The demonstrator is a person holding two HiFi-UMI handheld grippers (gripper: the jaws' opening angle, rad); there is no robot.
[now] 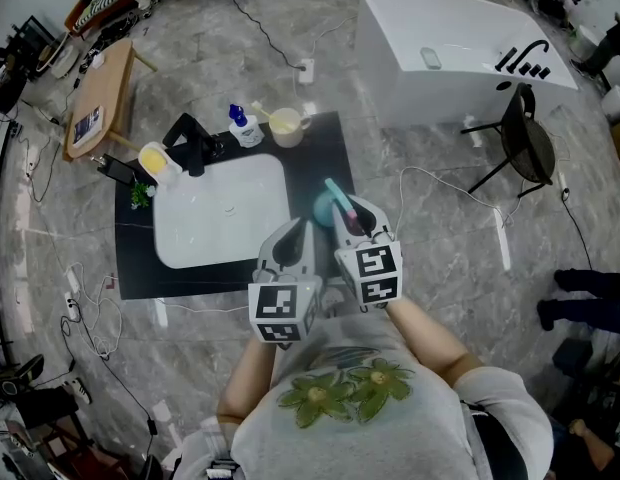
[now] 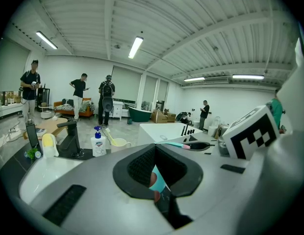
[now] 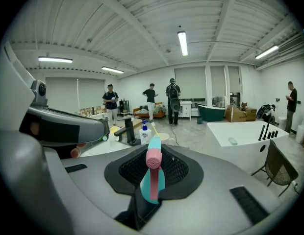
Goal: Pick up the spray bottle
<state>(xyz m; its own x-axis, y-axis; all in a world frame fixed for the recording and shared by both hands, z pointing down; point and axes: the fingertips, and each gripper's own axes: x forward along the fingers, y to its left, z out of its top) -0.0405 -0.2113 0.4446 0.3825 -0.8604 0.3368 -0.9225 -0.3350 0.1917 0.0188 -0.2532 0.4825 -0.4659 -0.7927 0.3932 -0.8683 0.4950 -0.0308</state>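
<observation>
Right gripper (image 3: 153,173): clamped on teal plastic bottle (image 3: 160,182), round pink nozzle (image 3: 153,158), just right of sink (image 1: 205,236).
Left gripper (image 2: 154,166): slack, ribbed pads (image 2: 140,169) bare.

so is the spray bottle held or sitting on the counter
Held: the right hand-held gripper has its jaws closed on the spray bottle, whose pink nozzle pokes out between them.
</observation>
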